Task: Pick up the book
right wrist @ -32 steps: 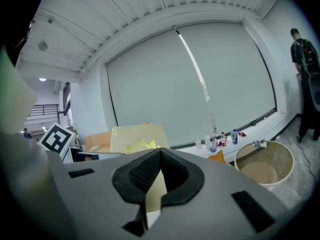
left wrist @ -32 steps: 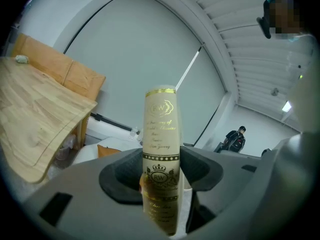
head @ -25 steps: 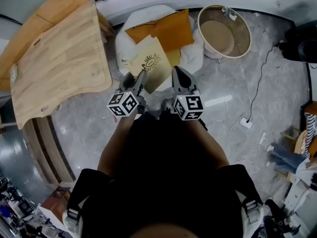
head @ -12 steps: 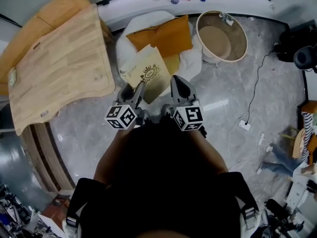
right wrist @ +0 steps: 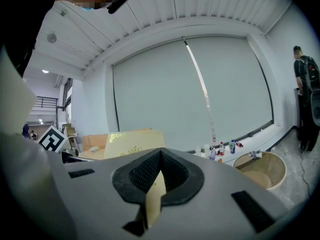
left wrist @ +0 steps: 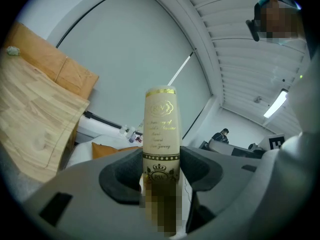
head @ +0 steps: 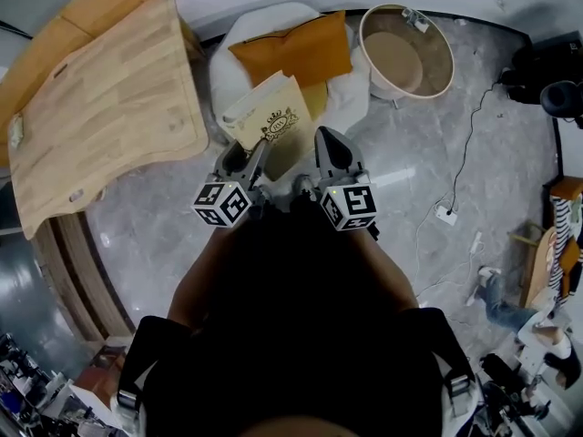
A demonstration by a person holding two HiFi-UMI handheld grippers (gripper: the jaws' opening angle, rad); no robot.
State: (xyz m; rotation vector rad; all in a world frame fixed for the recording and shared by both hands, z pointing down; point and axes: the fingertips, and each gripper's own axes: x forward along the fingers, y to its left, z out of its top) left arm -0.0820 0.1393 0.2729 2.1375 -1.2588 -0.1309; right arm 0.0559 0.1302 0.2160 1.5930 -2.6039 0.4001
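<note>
Book [head: 271, 121] is up, standing upright over the white cushion [head: 230, 57]! Left gripper [head: 246, 156] is clamped on its spine, and right gripper [head: 330, 142] is pinched tight on a cover edge.

Marble floor [head: 410, 208] (glossy) carries a round tub [head: 405, 62] and white beanbag [head: 226, 71].

Head view steeply down; gripper views near-level, close; all share book [head: 271, 116].

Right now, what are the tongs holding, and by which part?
The cream book: the left tongs clamp its lower spine, and the right tongs pinch a thin cream edge of it, cover or page.
</note>
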